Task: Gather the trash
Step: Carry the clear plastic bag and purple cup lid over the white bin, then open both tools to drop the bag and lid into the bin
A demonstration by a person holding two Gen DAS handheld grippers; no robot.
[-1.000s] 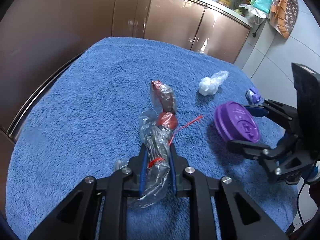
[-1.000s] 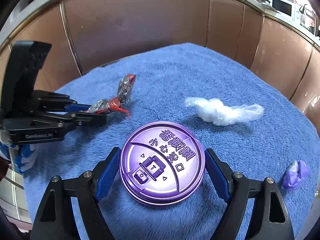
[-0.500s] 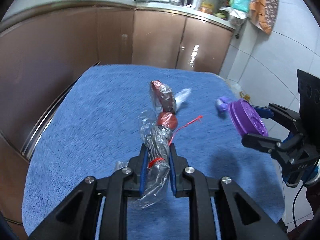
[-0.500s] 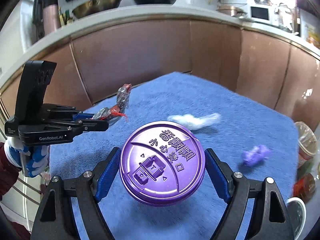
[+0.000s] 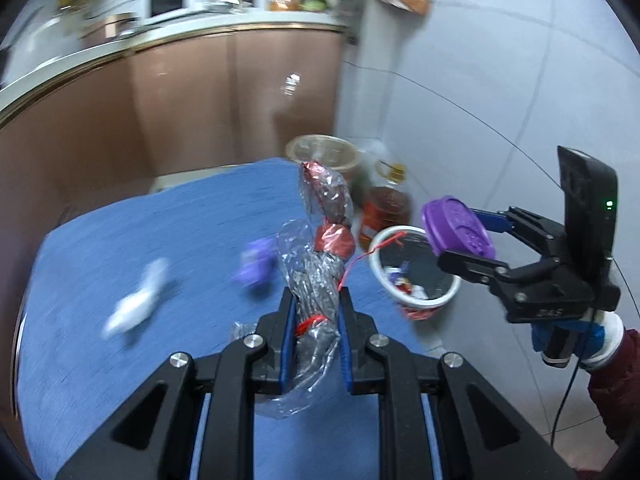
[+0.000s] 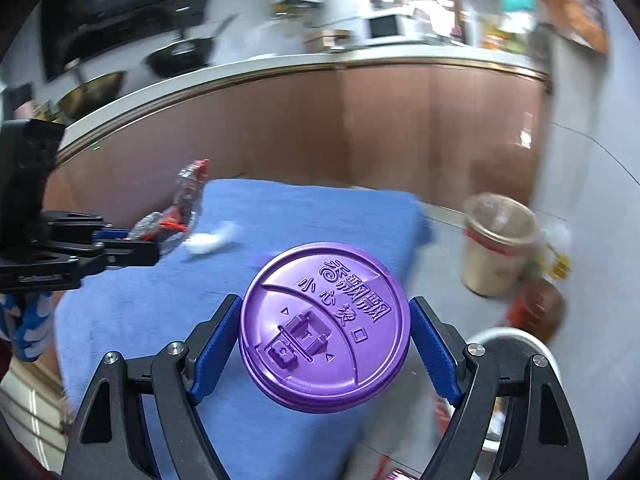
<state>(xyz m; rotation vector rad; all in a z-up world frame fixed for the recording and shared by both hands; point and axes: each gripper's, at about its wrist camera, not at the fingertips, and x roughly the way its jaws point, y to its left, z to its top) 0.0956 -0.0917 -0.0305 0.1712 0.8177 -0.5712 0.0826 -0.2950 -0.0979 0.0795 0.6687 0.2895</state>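
Beside the blue towel [image 5: 120, 240], a white bin [image 5: 414, 270] stood on the floor, nearer the right gripper [image 5: 472, 236] clamping the purple lid [image 6: 324, 334]; the left gripper [image 5: 316, 320] pinched a wrapper [image 5: 320, 272].

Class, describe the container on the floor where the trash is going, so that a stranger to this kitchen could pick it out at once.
Start at the blue towel-covered table and look past its far right edge to the grey floor. Three containers cluster there; the trash bin is the nearest, just below the purple lid in the right gripper. It alone is open-topped, white-rimmed with a dark liner holding scraps, unlike the lidded tan cup and amber oil bottle.
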